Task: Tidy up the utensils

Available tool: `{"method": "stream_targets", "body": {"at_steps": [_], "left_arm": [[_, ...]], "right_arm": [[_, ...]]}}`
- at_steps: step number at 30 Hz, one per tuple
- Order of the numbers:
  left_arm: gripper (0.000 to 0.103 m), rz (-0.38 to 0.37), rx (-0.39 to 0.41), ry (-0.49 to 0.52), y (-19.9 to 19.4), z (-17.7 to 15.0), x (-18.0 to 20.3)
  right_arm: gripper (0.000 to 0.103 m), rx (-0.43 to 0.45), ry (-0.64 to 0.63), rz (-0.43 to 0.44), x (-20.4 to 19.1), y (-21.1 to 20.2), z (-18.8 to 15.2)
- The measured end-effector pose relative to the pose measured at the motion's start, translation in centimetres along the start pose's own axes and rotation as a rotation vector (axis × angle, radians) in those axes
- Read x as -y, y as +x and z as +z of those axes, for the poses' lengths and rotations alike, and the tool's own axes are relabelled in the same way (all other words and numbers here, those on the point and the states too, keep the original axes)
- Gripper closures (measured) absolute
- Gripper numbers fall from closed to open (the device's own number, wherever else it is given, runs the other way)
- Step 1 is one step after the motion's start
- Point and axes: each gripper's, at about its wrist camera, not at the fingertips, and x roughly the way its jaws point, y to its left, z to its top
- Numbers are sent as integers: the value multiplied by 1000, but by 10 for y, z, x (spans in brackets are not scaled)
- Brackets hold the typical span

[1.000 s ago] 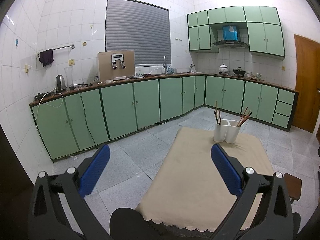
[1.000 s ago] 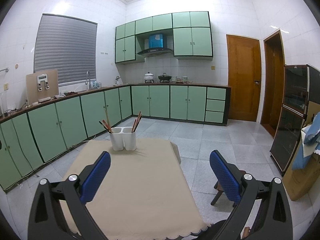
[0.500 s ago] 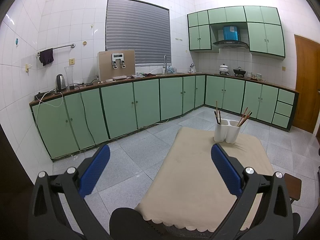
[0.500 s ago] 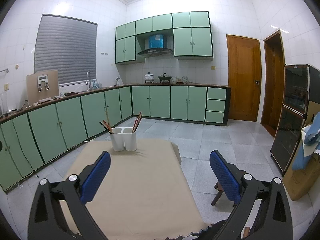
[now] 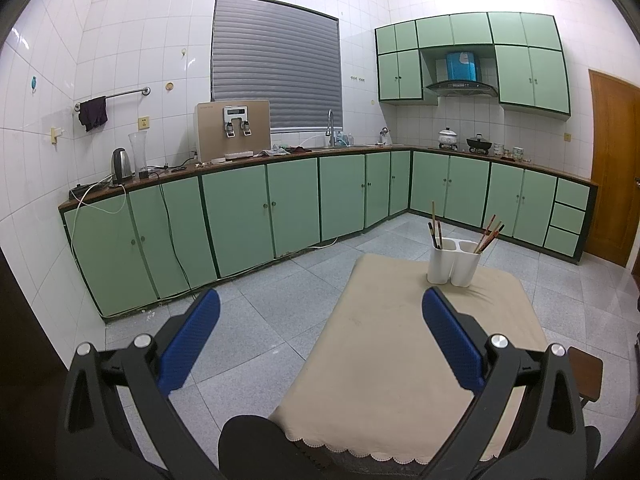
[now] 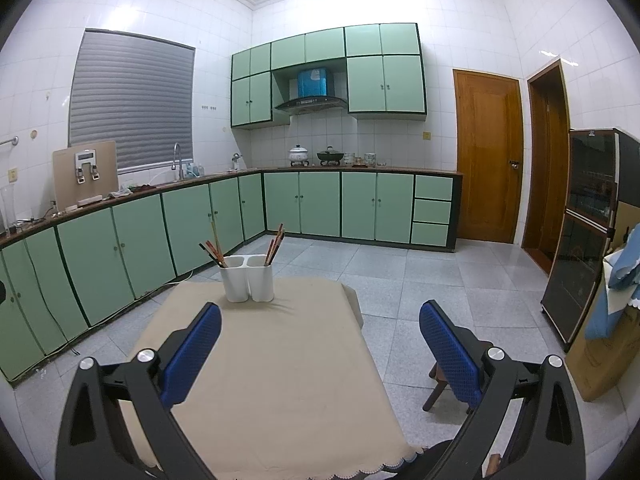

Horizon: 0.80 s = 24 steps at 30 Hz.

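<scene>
A white two-compartment utensil holder stands at the far end of a table with a beige cloth. Chopsticks stand in its left cup and more chopsticks lean in its right cup. It also shows in the right wrist view, with chopsticks in both cups. My left gripper is open and empty, well short of the holder. My right gripper is open and empty, also short of it.
Green floor cabinets line the walls under a counter with a kettle and a water dispenser. A wooden stool stands right of the table. A dark cabinet and a cardboard box stand at the right wall.
</scene>
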Motion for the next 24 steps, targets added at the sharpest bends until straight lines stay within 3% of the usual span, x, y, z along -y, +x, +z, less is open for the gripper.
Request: {"method": "stream_targets", "body": {"at_steps": [24], "left_arm": [[5, 1, 0, 0, 0, 0, 1]], "right_arm": [[6, 1, 1, 1, 0, -1, 2]]}}
